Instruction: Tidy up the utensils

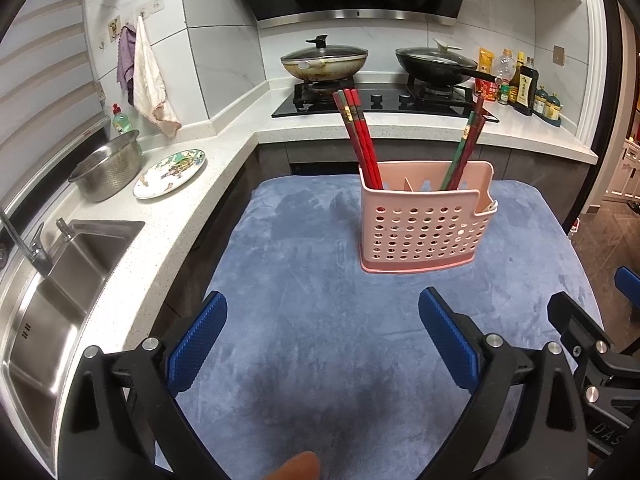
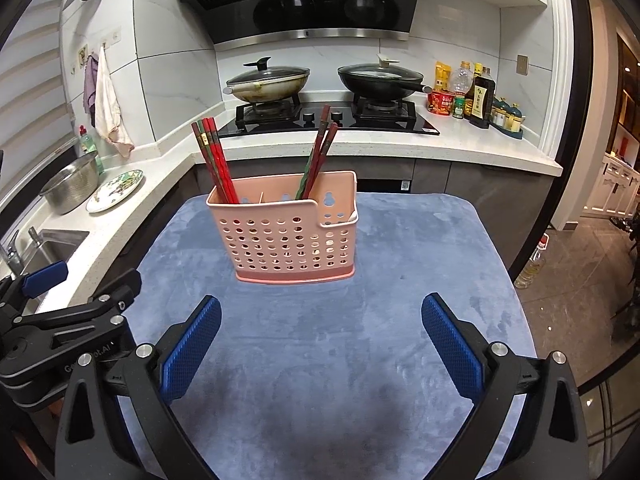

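Note:
A pink perforated utensil holder stands upright on a blue cloth. A bundle of red chopsticks leans in its left compartment. A second bundle of red and green chopsticks leans in its right compartment. My left gripper is open and empty, held back from the holder over the cloth's near part. My right gripper is open and empty, also short of the holder. The left gripper also shows at the left edge of the right wrist view.
A white counter wraps the left and back sides. It carries a steel sink, a metal colander, a patterned plate, a stove with two lidded pans, and sauce bottles. Towels hang on the wall.

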